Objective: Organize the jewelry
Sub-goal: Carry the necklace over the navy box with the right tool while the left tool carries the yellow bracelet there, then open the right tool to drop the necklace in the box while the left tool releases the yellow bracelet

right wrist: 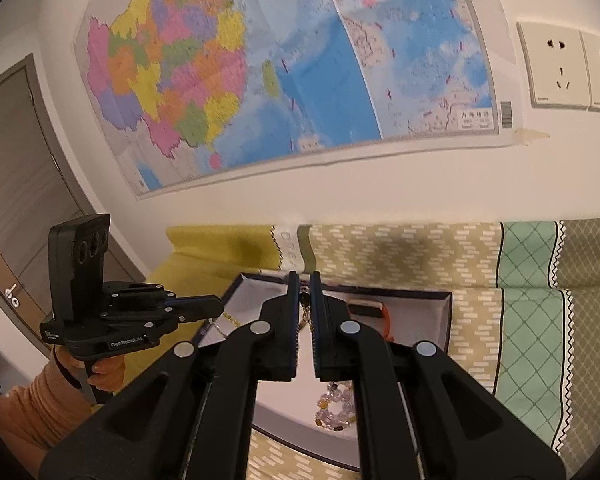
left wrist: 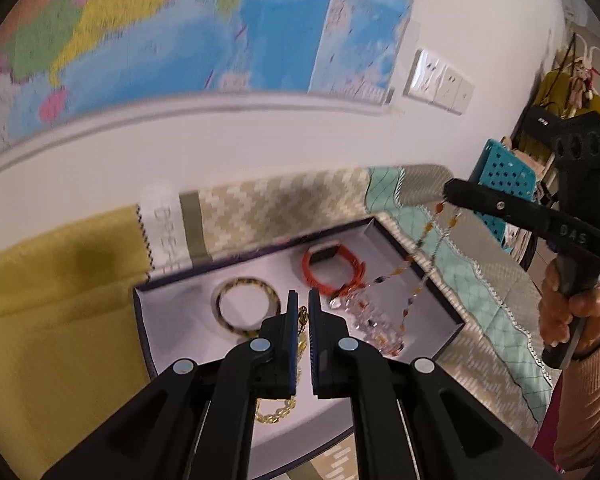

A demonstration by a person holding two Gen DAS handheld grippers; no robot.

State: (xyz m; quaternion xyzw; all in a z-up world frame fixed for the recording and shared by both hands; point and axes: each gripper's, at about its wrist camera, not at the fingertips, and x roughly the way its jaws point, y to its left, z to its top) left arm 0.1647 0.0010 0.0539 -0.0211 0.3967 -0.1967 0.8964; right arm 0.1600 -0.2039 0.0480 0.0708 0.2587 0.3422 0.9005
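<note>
left gripper (left wrist: pixel 303 300): I see the jaws nearly closed, a thin slit between the pads. A gold chain (left wrist: pixel 276 414) runs up behind and between the fingers; I can't tell whether it's pinched or just lying behind them. The gripper sits low over the near part of the box.

right gripper (right wrist: pixel 304 292): jaws close together, clamped on the top of a bead necklace (left wrist: pixel 424 236). In the left view I see its tip up and right of the box, with the necklace hanging from it in two strands.

necklace: amber, dark and clear beads. The strands slope down-left into the box, and the lower end rests on a pile of clear and pale purple beads (left wrist: pixel 374 322) on the box floor.

box (left wrist: pixel 148 320): shallow and dark-walled with a white lining, lying open on the bed.

bangle (left wrist: pixel 247 306): mottled yellow-brown ring, flat on the lining at left, just left of my left fingers.

orange band (left wrist: pixel 334 270): looped, with a dark block at its far side, lying at the back of the box and right of the bangle.

chain: pale gold links on the lining at the near edge, partly hidden by the left gripper.

bed (right wrist: pixel 532 264): patchwork cover in green, beige and mustard, against a white wall.

map (right wrist: pixel 260 64): on the wall above the bed, sockets (right wrist: pixel 556 68) to its right.
</note>
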